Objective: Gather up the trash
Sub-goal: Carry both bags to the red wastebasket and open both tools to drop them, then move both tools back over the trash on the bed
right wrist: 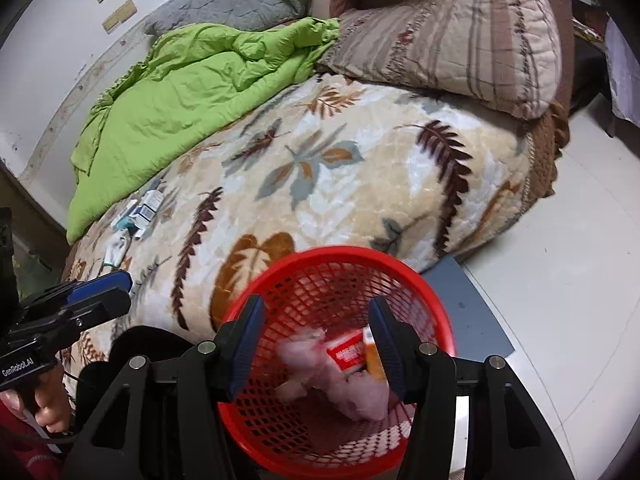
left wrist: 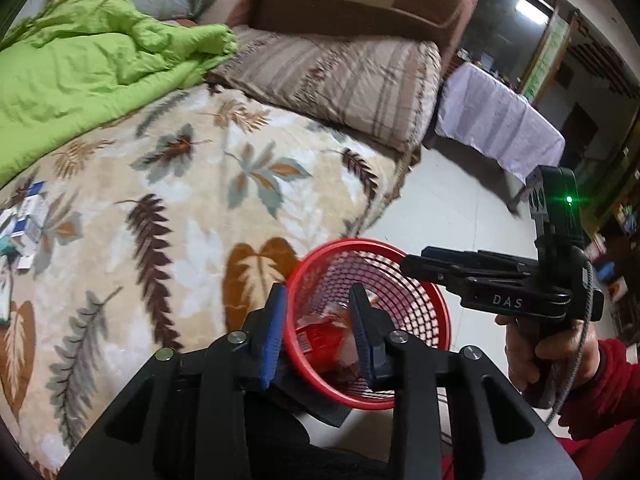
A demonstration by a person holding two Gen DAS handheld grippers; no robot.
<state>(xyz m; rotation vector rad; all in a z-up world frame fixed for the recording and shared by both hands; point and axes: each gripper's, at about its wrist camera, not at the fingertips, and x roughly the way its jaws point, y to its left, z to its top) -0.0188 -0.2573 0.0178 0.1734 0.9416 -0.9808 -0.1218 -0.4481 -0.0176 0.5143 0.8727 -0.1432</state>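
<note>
A red mesh basket stands on the floor against the bed's edge. My left gripper hangs over it, jaws apart, nothing pinched; a red wrapper lies inside below. My right gripper is also open above the basket, over a blurred pink wad, a red-and-white packet and an orange item. Each view shows the other gripper at the side: right gripper, left gripper. Several small boxes and wrappers lie on the leaf-print blanket.
A crumpled green quilt and a striped pillow lie at the bed's far side. A table under a white cloth stands beyond the bed. A grey mat lies under the basket on white floor tiles.
</note>
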